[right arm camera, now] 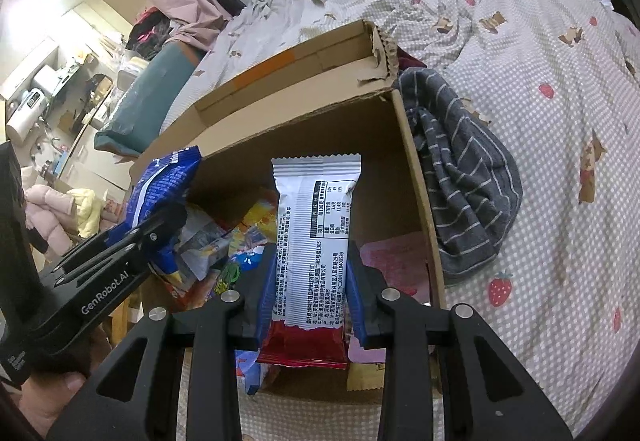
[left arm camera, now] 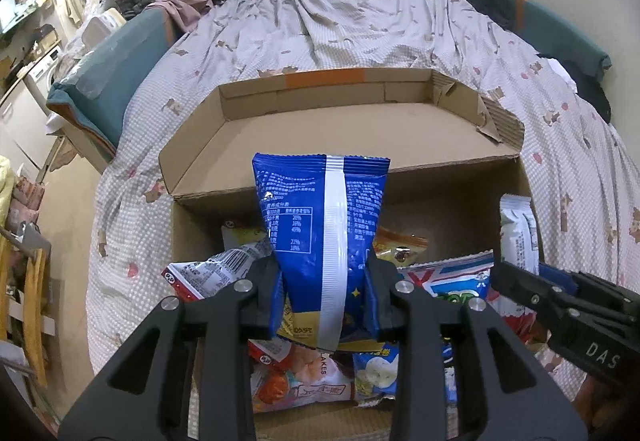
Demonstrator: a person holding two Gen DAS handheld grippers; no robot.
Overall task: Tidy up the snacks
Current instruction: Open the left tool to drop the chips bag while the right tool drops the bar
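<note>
My left gripper (left arm camera: 325, 289) is shut on a blue snack bag (left arm camera: 320, 225) with a white seam, held upright over the open cardboard box (left arm camera: 280, 129). My right gripper (right arm camera: 311, 293) is shut on a white and red snack pack (right arm camera: 314, 233), also upright above the box (right arm camera: 320, 129). Several other snack packets (left arm camera: 448, 277) lie inside the box. In the left wrist view the right gripper (left arm camera: 532, 265) shows at the right edge with the white pack (left arm camera: 518, 233). In the right wrist view the left gripper (right arm camera: 160, 237) comes in from the left with the blue bag (right arm camera: 160, 185).
The box sits on a bed with a checked quilt (left arm camera: 360, 33) printed with bears. A grey striped cloth (right arm camera: 460, 177) lies against the box's right wall. The box lid (right arm camera: 304, 69) stands open at the back. Furniture and clutter fill the room at left (left arm camera: 36, 81).
</note>
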